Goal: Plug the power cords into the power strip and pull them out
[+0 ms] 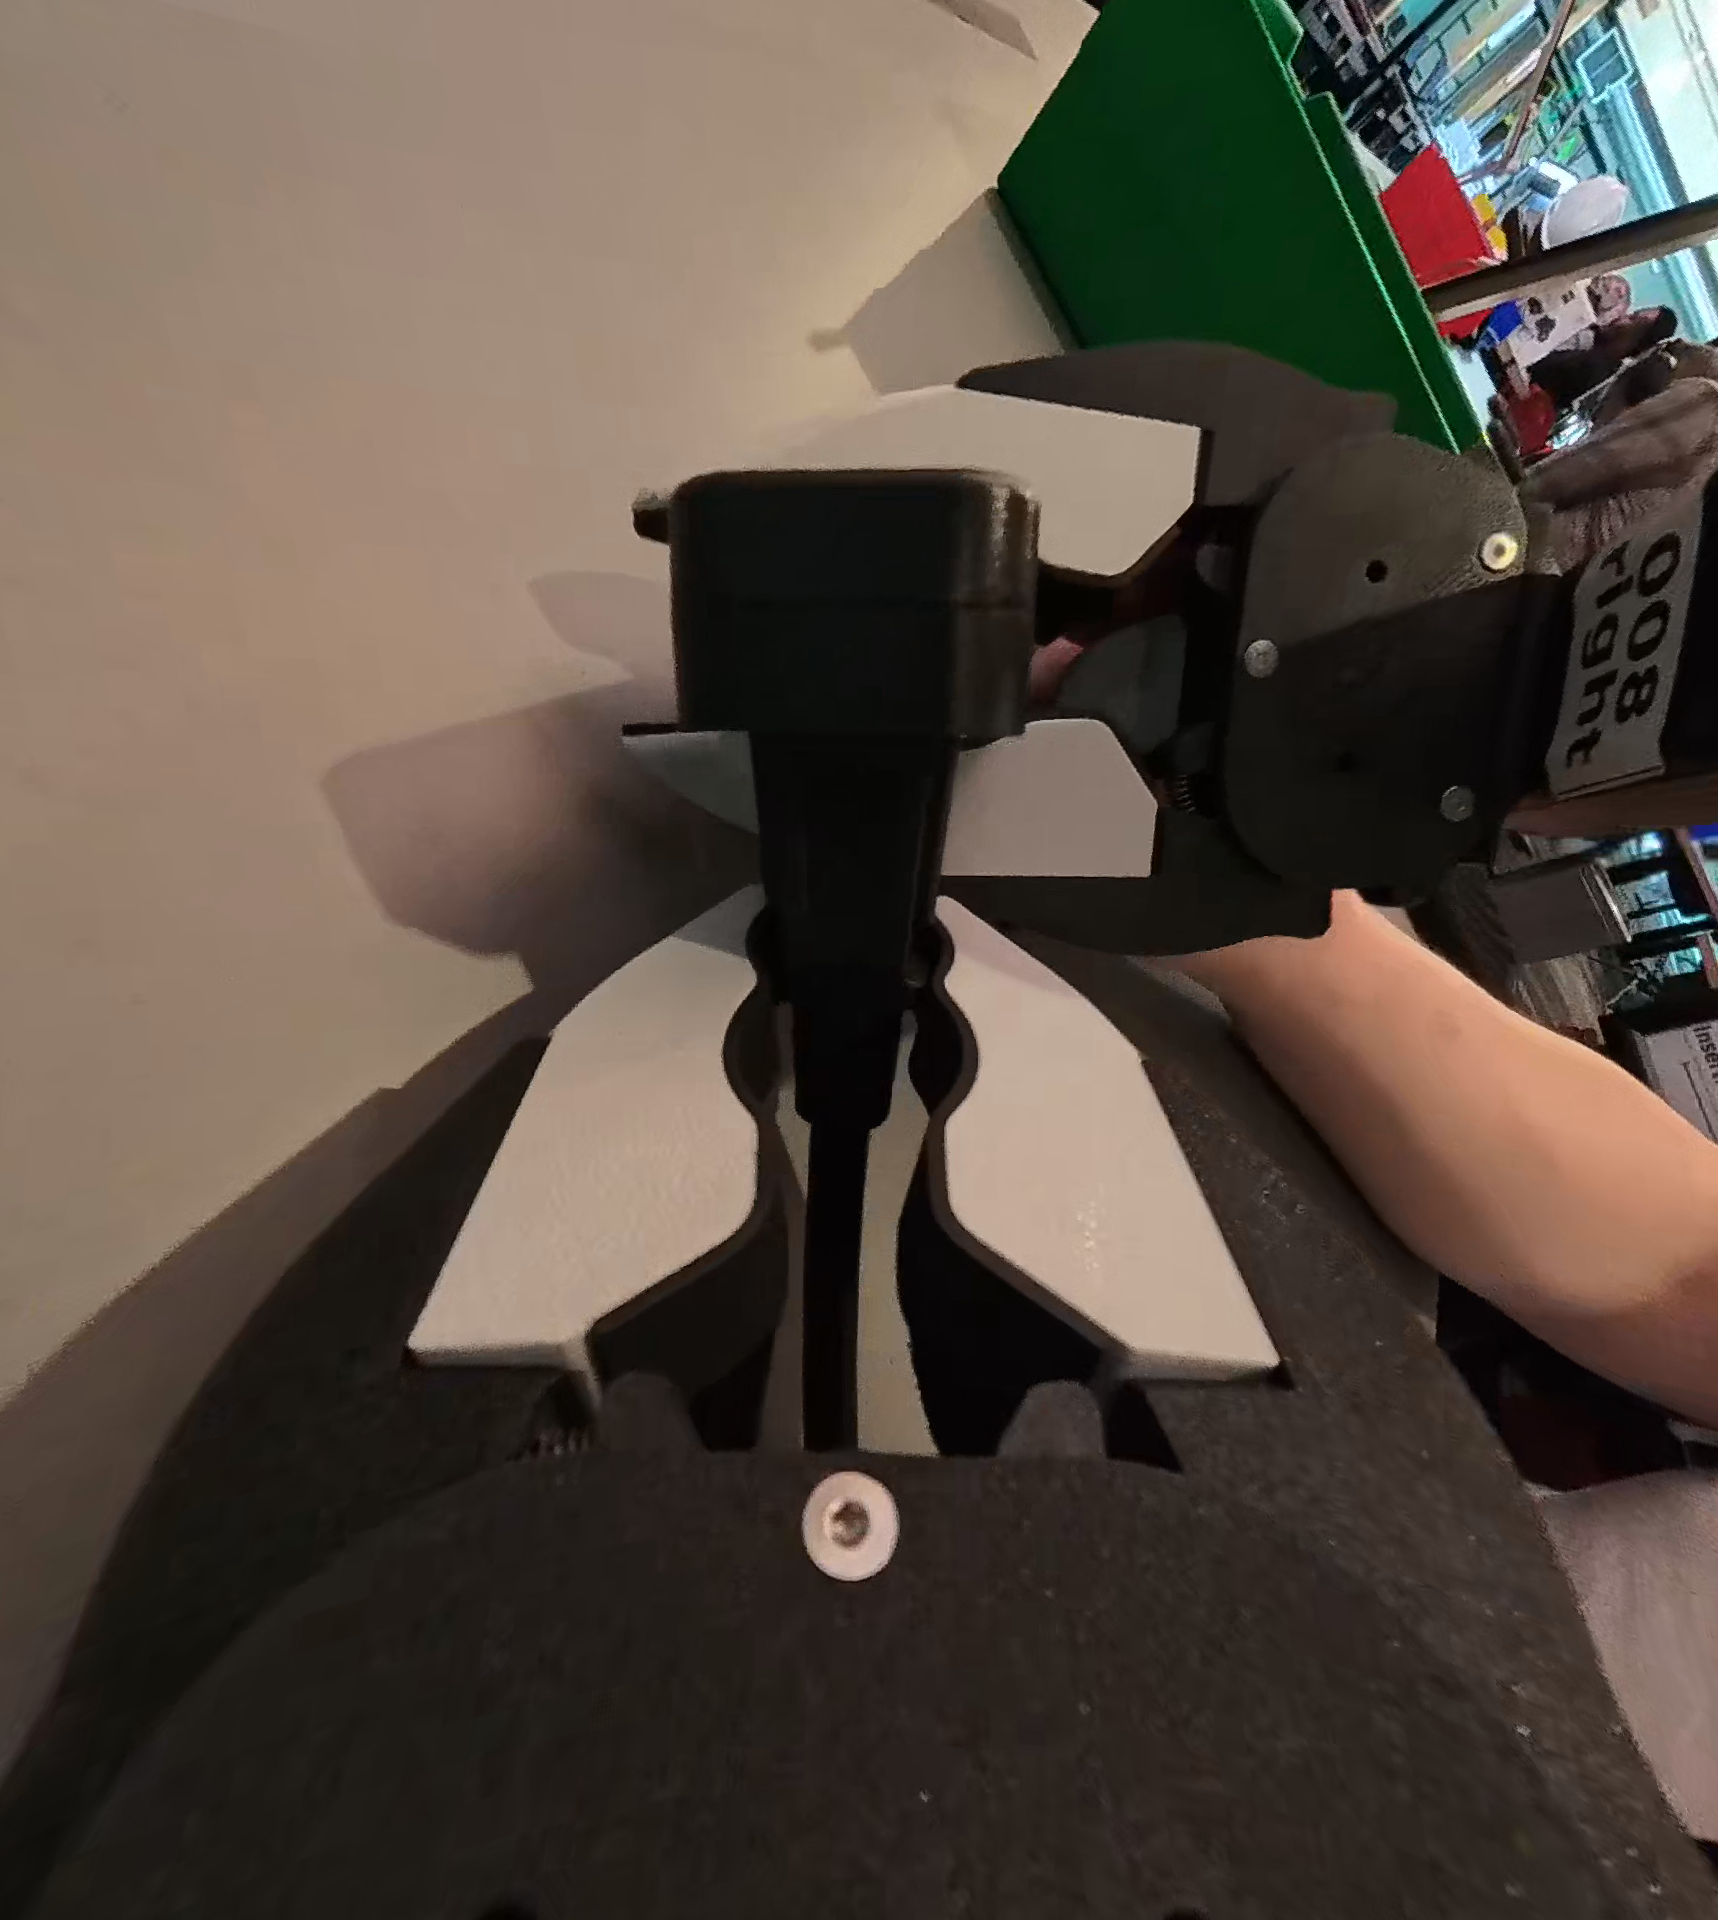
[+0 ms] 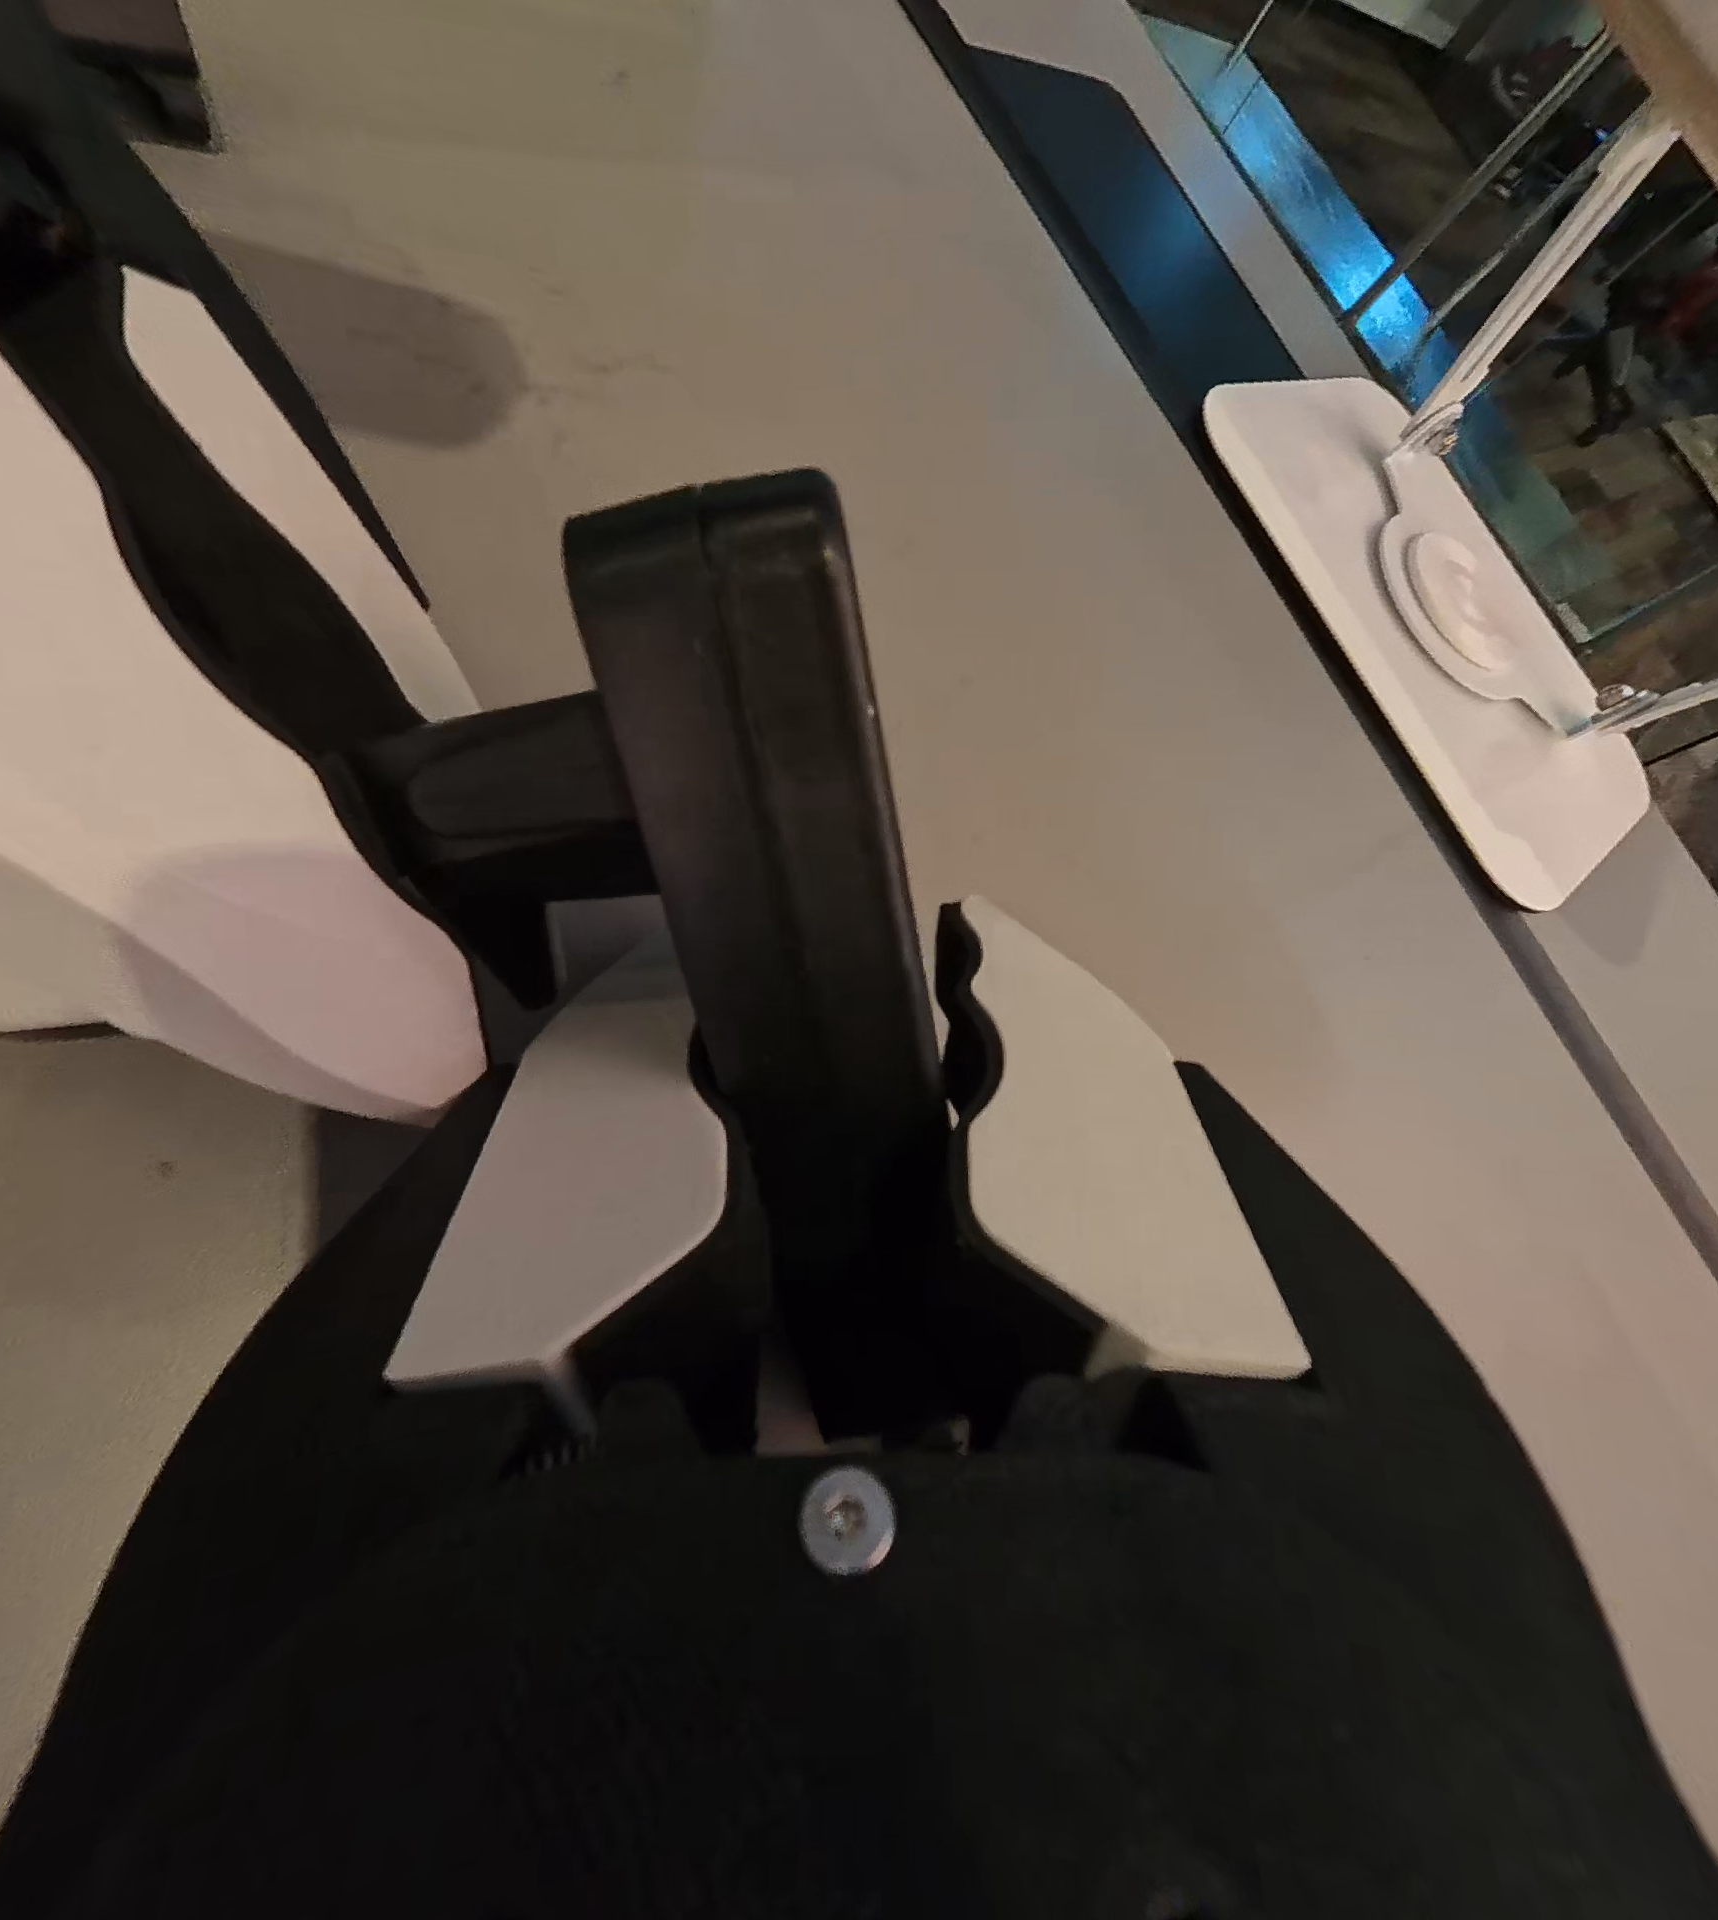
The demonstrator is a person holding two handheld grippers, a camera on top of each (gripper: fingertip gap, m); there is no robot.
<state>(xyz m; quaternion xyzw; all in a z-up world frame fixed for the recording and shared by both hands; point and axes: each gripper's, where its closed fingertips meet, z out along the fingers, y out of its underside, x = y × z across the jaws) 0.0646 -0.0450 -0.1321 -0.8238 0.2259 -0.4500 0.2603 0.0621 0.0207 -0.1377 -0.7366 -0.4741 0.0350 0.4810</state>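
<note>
- Left of centre, our left gripper [image 1: 844, 977] clamps the plug [image 1: 839, 883] by its stiff neck, cord [image 1: 831, 1278] trailing back.
- At centre, the black socket block [image 1: 850, 613], rigid and light by our guess, sits on the plug.
- From the right, our right gripper [image 1: 1063, 634] grasps that block's flat sides.
- Prongs and socket face stay hidden.

We see the power strip [image 1: 850, 613] between the right tool's [image 1: 896, 613] fingers | plug [image 1: 839, 894] between the left tool's [image 1: 842, 956] fingers, seated in its near face | table [image 1: 263, 416] behind | bin [image 1: 1208, 197] far right.
</note>
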